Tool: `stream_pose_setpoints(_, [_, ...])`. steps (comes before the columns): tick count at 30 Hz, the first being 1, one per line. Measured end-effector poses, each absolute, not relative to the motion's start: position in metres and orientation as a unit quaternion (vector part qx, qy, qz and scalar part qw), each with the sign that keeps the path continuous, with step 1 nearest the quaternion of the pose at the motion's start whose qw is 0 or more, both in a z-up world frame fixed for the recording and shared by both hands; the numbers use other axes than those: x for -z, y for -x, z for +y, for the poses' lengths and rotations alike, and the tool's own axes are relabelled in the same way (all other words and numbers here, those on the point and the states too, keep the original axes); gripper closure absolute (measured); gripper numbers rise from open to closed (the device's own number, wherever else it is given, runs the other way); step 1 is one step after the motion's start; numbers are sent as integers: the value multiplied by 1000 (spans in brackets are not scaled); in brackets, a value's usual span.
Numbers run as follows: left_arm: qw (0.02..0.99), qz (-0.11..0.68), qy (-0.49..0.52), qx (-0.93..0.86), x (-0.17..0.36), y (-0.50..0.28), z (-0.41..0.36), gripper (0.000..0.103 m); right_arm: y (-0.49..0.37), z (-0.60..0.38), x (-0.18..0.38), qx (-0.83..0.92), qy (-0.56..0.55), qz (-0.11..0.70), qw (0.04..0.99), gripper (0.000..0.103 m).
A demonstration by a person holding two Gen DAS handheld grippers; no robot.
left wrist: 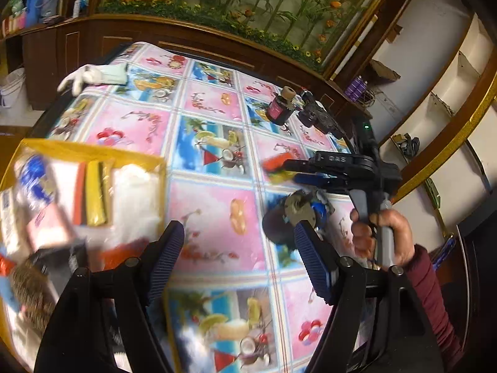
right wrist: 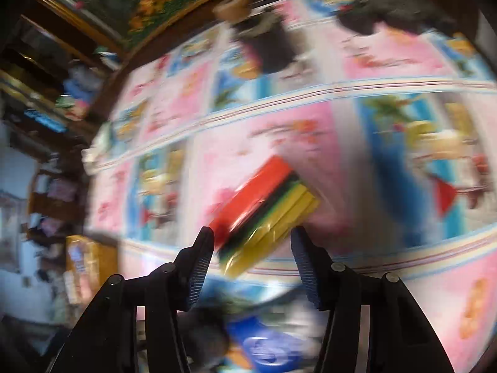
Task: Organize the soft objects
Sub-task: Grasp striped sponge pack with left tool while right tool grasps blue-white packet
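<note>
From the left wrist, the left gripper hangs spread and empty over the tablecloth, the yellow box of soft goods at nine o'clock. From the right wrist, the right gripper has its jaws apart around the sponge pack at twelve o'clock; contact is blurred. Likely the pickup step: next comes clenching, then carrying it to the box.

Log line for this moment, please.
left tool open, empty | right tool open at sponge pack | box left
</note>
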State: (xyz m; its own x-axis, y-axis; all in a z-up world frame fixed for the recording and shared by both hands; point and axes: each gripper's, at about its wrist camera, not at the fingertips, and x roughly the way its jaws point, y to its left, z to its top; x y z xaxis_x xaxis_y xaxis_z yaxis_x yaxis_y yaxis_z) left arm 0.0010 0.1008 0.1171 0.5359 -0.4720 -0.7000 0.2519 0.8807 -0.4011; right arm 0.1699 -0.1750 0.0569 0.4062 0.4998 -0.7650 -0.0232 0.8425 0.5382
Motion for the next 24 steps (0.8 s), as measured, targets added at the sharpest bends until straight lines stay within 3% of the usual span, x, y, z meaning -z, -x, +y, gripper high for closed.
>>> stream_pose_setpoints(3, [864,435,105,230,-119,-33,77,30,-163,-178,-65,-200,-247,491,811,48])
stream_pose_setpoints(6, [857,438,62,265,-119,-70,44,30,-137,-193,-73,-118,-203,457,858,28])
stream_pose_setpoints(10, [838,463,-33,287,-101,-116,-6,30,-103,-210,-63,-51,-177,438,880,27])
stream_pose_setpoints(15, [816,497,-28,294,-69,-158,-41,30,-91,-218,-39,-61,-201,437,875,26])
stream_pose_setpoints(24, [791,526,-114,290,-34,-170,-73,30,-109,-192,-29,-81,-182,452,869,25])
